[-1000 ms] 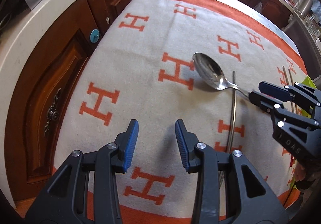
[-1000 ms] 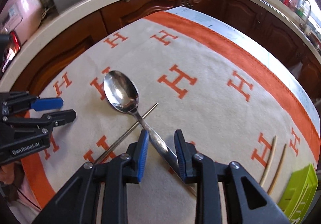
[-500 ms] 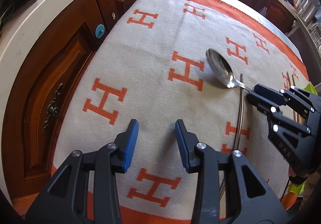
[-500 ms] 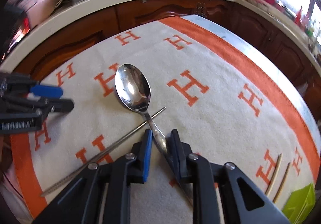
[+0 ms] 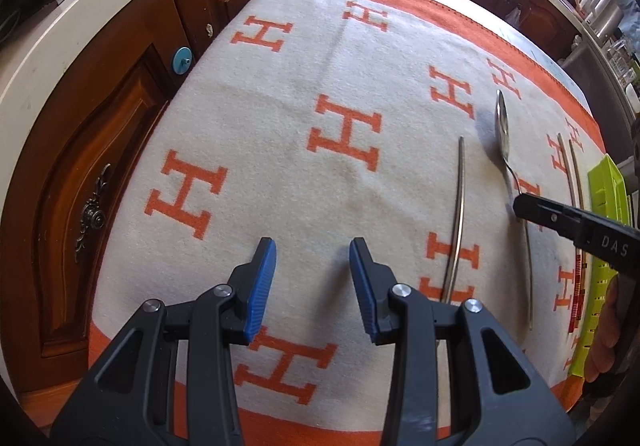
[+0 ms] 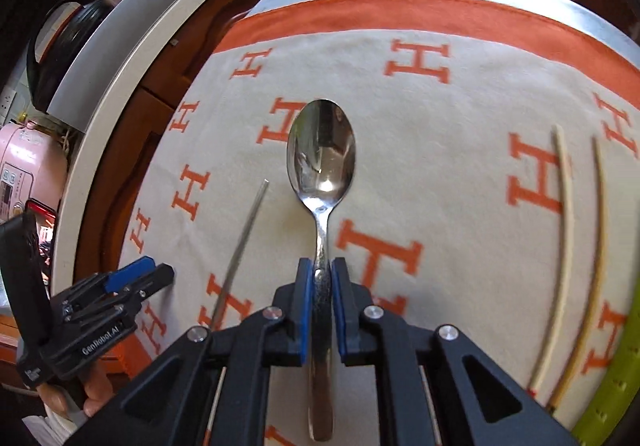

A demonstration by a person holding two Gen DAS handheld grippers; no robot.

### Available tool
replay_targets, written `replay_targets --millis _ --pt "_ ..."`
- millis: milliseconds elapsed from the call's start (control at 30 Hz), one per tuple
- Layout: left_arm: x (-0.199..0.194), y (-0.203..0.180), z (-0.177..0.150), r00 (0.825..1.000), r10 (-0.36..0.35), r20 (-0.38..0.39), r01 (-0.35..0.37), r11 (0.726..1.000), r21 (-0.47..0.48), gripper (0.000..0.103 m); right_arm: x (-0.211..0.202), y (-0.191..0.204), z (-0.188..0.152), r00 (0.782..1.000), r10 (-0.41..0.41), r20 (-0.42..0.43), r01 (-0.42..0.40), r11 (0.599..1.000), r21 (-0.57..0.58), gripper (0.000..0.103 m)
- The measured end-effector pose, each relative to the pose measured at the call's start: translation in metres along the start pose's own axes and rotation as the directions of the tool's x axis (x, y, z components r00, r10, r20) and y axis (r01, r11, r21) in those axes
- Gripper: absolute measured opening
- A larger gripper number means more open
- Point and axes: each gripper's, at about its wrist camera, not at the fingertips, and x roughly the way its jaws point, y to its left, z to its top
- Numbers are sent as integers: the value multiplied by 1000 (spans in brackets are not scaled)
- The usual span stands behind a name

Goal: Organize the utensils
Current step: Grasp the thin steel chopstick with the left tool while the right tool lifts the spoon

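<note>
A steel spoon [image 6: 322, 154] points bowl-forward, and my right gripper [image 6: 320, 278] is shut on its handle. In the left wrist view the spoon [image 5: 502, 134] is held by that right gripper [image 5: 520, 206], lifted off the blanket. A metal chopstick [image 6: 240, 246] lies to the spoon's left; it also shows in the left wrist view [image 5: 458, 218]. Two wooden chopsticks [image 6: 568, 246] lie to the right, next to a green tray [image 6: 616, 386]. My left gripper [image 5: 312, 266] is open and empty above the blanket; it also shows in the right wrist view [image 6: 140, 274].
A cream blanket with orange H letters and an orange border [image 5: 280, 118] covers the table. Wooden cabinets [image 5: 80, 166] and a white counter edge [image 5: 60, 38] lie beyond its left side. A pink appliance [image 6: 24, 174] stands at the far left.
My right gripper has closed on the spoon's handle, lifted it off the metal chopstick and swung it right toward the wooden chopsticks. My left gripper stays open.
</note>
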Motion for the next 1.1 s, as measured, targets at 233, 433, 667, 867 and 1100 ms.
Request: replay_targets --millis 233,433,667,867,1100 --pt "-4 -16 -5 999 -35 -5 35 999 41 35 -13 -37 -23 989 142 41 -146 976 162 9" --pt "-8 -34 -11 998 -55 -7 55 995 87 35 -15 -81 -40 945 314 93 -326 880 345 10" --pt "-9 -48 -14 999 -50 -12 51 992 118 35 -26 -86 -49 963 236 127 -267 896 354 10" --pt "-11 -57 -17 999 -38 -13 39 989 140 35 -34 -71 -48 989 79 123 -109 961 255 8" --pt "-6 -66 -17 1000 -22 -4 22 983 181 35 -41 -35 -57 986 -92 141 80 992 94 8"
